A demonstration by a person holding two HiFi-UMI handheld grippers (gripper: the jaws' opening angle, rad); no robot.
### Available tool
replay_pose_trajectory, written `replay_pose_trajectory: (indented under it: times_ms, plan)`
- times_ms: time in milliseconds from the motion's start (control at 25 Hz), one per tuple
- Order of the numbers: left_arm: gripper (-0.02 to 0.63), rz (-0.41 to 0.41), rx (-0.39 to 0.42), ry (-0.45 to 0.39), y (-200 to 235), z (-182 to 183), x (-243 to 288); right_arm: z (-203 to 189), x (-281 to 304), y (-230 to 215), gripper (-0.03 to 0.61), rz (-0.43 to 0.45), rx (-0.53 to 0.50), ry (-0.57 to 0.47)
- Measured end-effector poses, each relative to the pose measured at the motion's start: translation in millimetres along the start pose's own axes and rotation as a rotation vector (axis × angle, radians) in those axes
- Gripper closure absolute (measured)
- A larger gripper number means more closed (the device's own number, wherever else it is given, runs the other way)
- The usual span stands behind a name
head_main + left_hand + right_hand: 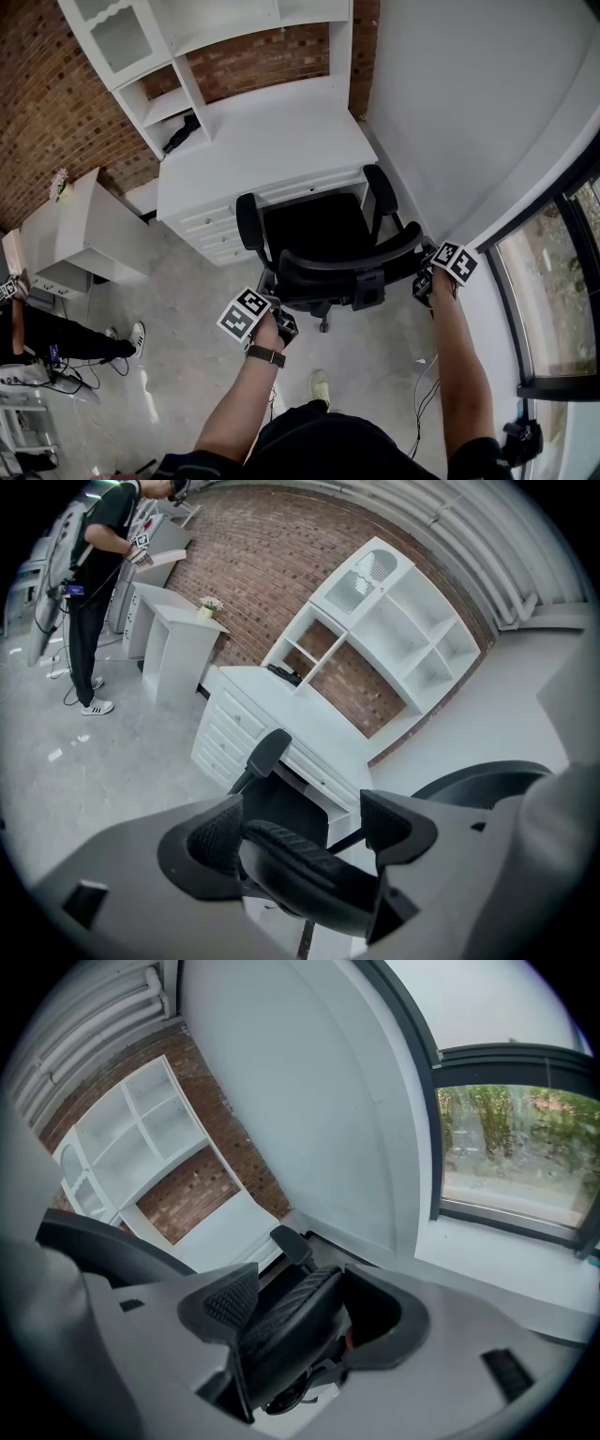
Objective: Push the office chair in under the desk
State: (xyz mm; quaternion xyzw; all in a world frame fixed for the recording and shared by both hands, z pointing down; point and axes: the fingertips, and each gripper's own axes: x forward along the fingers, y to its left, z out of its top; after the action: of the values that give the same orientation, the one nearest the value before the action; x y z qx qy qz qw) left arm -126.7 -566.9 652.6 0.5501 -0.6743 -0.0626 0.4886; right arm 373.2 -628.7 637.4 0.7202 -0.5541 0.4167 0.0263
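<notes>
Clamping the office chair [319,234] backrest between narrowed jaws, left gripper [302,829] and right gripper [292,1312] hold it. The desk [272,141] stands at 12 o'clock.

A brick wall [56,103] is seen at the back, and a plain white wall [450,103] to the right. A dark-framed window [553,272] is found at the far right, with greenery seen through it. A small white table [80,230] is placed on the grey floor [178,281] to the left, topped with a little bunch of flowers [62,183]. Near it a person [56,342] in black clothes and white shoes is seen, with cables [70,382] strewn by the feet. A black object [183,133] is tucked among the white shelves [141,56]; what it is cannot be told.
</notes>
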Motion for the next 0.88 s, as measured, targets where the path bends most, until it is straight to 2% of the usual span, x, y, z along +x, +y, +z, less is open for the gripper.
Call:
replay_pose_trajectory:
  times_ms: [320,520,640,760,880]
  plan:
    - [0.236,0.0,0.005,0.002,-0.9,-1.0,3.8,0.8,3.6,-1.2,0.311,0.005,0.015,-0.015]
    - [0.218,-0.039,0.056,0.041,-3.8,-1.2,2.2,0.6,-0.5,0.6,0.308,0.038,0.031,-0.019]
    - [0.219,-0.067,0.114,0.031,-8.4,6.8,-5.8,4.9,-9.3,1.3,0.308,0.048,-0.007,-0.021]
    - [0.218,-0.08,0.161,-0.015,-16.0,18.4,-20.0,12.2,-23.9,-5.4,0.31,0.044,-0.063,-0.035]
    - [0.219,-0.08,0.193,-0.06,-25.0,26.2,-31.1,20.2,-38.4,-1.3,0.31,0.079,-0.126,-0.056]
